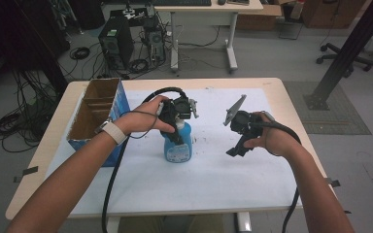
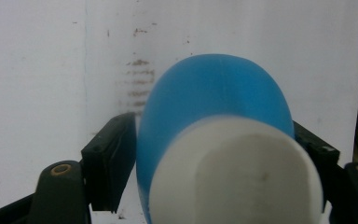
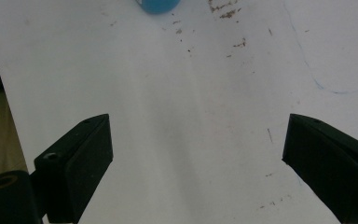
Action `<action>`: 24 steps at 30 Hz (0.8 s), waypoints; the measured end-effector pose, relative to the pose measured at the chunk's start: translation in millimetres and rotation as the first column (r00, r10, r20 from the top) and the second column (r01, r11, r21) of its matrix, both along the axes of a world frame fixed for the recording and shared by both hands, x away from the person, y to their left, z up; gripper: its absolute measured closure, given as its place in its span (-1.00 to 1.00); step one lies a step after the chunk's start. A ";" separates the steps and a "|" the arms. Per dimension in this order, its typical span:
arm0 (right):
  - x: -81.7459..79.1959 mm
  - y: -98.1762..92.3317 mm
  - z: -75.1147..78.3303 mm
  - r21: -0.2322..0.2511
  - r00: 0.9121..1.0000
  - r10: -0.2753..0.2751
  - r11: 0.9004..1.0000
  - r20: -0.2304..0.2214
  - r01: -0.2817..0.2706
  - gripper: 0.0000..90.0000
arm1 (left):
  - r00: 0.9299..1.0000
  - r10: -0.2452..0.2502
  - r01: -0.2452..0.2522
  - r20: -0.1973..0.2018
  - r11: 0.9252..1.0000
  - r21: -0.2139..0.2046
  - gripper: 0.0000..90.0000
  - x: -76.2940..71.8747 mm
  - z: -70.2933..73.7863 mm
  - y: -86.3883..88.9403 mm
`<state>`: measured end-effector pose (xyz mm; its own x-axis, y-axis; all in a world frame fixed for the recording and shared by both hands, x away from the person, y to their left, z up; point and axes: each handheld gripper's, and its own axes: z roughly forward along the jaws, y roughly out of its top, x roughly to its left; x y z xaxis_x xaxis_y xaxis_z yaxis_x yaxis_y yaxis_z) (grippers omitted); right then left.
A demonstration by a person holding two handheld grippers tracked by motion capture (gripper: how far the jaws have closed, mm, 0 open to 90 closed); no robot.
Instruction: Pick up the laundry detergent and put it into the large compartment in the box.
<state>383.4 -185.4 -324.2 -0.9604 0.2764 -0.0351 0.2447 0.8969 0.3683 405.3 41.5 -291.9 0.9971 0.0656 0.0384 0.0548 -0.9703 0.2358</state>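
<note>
A blue bottle (image 1: 178, 145) with a white cap stands upright on the white sheet (image 1: 213, 174), left of the table's middle. My left gripper (image 1: 177, 135) comes down over its top. In the left gripper view the black jaws sit against both sides of the bottle (image 2: 214, 88), and the white cap (image 2: 235, 172) is close to the camera; my left gripper (image 2: 214, 135) is shut on it. My right gripper (image 1: 235, 148) hovers to the right of the bottle, apart from it. Its jaws stand wide open over bare sheet (image 3: 198, 140), with the bottle's base (image 3: 157, 5) at the top edge.
An open cardboard box with blue sides (image 1: 94, 116) stands at the table's left, close to my left forearm. Brown specks mark the white sheet (image 3: 223, 14). Beyond the table's far edge are a white desk (image 1: 204, 14), a computer tower (image 1: 114, 41) and cables on the floor.
</note>
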 end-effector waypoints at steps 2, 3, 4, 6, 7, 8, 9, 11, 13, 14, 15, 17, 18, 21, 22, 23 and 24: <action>0.0 -0.2 0.2 0.001 1.000 -0.001 1.000 0.001 0.001 -0.81 | 1.000 -0.003 0.003 0.000 1.000 -0.004 -0.24 -0.8 0.0 0.0; 0.0 -0.3 0.2 0.001 1.000 -0.002 1.000 0.002 0.002 -0.81 | 1.000 -0.003 0.003 0.000 1.000 -0.004 -0.22 -0.8 0.0 0.0; 0.0 -0.3 0.1 0.001 1.000 -0.001 1.000 0.001 0.001 -0.81 | 1.000 -0.005 0.005 0.002 1.000 -0.007 -0.19 -1.8 0.1 -0.2; -0.3 -0.1 -0.5 0.000 1.000 -0.002 1.000 0.000 0.002 -0.81 | 1.000 -0.005 0.005 0.000 1.000 -0.003 -0.18 -2.0 0.2 -0.4; -0.2 -0.1 -1.0 -0.003 1.000 -0.001 1.000 -0.001 0.001 -0.81 | 1.000 -0.008 0.008 0.004 1.000 -0.005 -0.18 -1.6 0.2 -0.2; -0.2 0.0 -1.4 -0.004 1.000 0.000 1.000 -0.002 0.000 -0.81 | 1.000 -0.008 0.008 0.004 1.000 -0.005 -0.18 -1.6 0.2 -0.2; -0.2 0.0 -1.4 -0.004 1.000 0.000 1.000 -0.002 0.000 -0.81 | 1.000 -0.010 0.010 0.004 1.000 -0.002 -0.18 -1.8 0.4 -0.2; -0.6 0.3 -1.8 -0.004 1.000 -0.001 1.000 -0.004 0.001 -0.81 | 1.000 -0.014 0.014 0.008 1.000 0.002 -0.18 -1.7 0.6 -0.4; -0.9 0.4 -2.1 -0.006 1.000 -0.001 1.000 -0.003 0.001 -0.81 | 1.000 -0.015 0.015 0.011 1.000 0.002 -0.17 -1.9 0.7 -0.5; -0.9 0.4 -2.1 -0.006 1.000 -0.001 1.000 -0.003 0.001 -0.81 | 1.000 -0.013 0.013 0.011 1.000 0.002 -0.17 -2.3 0.6 -0.7; -0.9 0.3 -1.7 -0.003 1.000 -0.001 1.000 -0.003 0.001 -0.81 | 1.000 -0.009 0.009 0.008 1.000 0.000 -0.17 -2.7 0.5 -0.7; -0.8 0.0 -1.5 -0.002 1.000 -0.001 1.000 -0.002 0.001 -0.81 | 1.000 -0.008 0.008 0.008 1.000 -0.003 -0.17 -3.3 0.6 -0.4; -0.9 -0.2 -1.3 -0.003 1.000 -0.002 1.000 -0.001 0.002 -0.81 | 1.000 -0.010 0.010 0.012 1.000 -0.003 -0.17 -3.4 0.8 -0.2; -0.9 -0.6 -1.3 -0.003 1.000 -0.003 1.000 -0.002 0.003 -0.81 | 1.000 -0.013 0.013 0.024 1.000 0.002 -0.17 -4.6 1.7 -0.6; -0.7 -0.9 -1.4 -0.004 1.000 -0.004 1.000 -0.001 0.004 -0.81 | 1.000 -0.008 0.008 0.027 1.000 0.002 -0.17 -4.9 2.2 -0.6; -0.7 -0.9 -1.4 -0.004 1.000 -0.004 1.000 -0.001 0.004 -0.81 | 1.000 -0.001 0.001 0.029 1.000 0.000 -0.17 -5.4 2.8 -0.4; -0.9 -0.9 -1.2 -0.003 1.000 -0.002 1.000 0.000 0.002 -0.81 | 0.999 0.007 -0.006 0.035 1.000 -0.005 -0.17 -4.9 5.1 0.6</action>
